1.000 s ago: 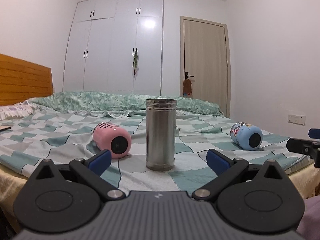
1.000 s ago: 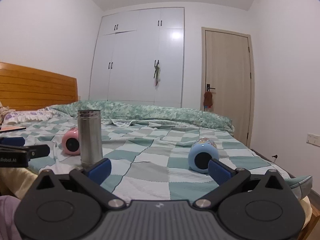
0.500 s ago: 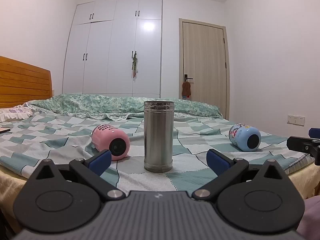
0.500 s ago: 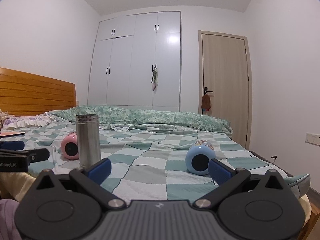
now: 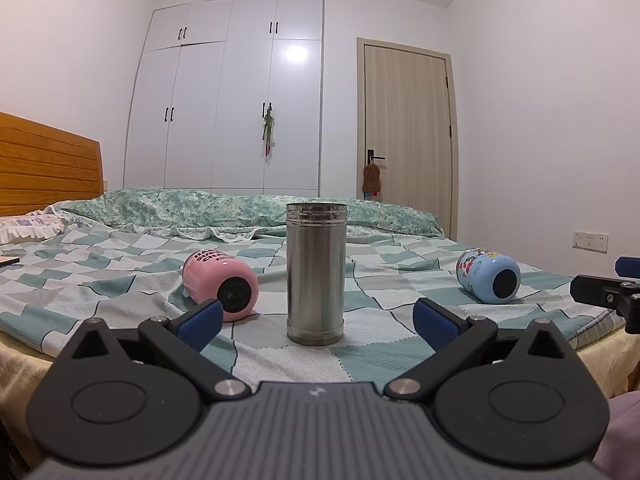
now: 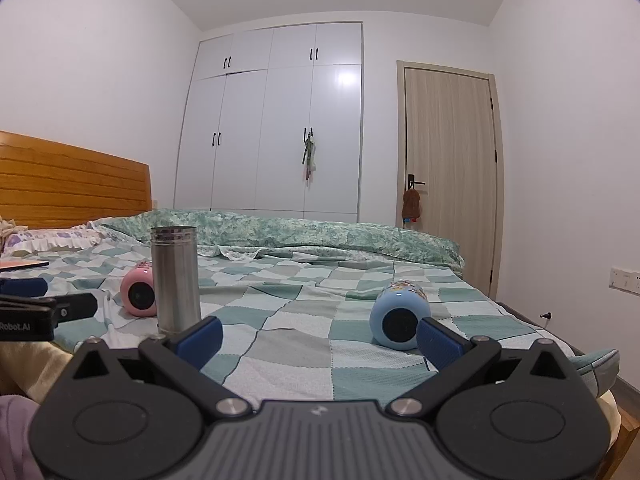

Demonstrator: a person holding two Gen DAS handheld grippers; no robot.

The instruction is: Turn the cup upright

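Two hand-held grippers face a bed (image 5: 380, 364) covered with a green and white checked blanket; both hover off its near edge, touching nothing; the left gripper (image 5: 316, 316) has its blue-tipped jaws spread wide and empty, and the right gripper (image 6: 319, 336) likewise has its jaws wide and empty; three cups sit near the near edge of the bed; a steel cup (image 5: 315, 272) stands upright already, straight ahead of the left jaws and centred between them; a pink cup (image 5: 220, 280) lies on its side just left of the steel one, apart from it, its round end turned toward the camera and its long axis running away toward the far edge, angled slightly left; a blue cup (image 6: 400, 314) lies on its side toward the right edge of the bed, well apart from the other two, its round end also facing the near edge and its long axis pointing away; in the right wrist view the blue cup lies just ahead of the right-hand jaw, so the right gripper looks the nearer one for it; the pink cup lies just beyond the left-hand jaw of the left gripper, so it probably falls to the left one; either grasp would likely have to close across the cup's width, since each cup presents its end
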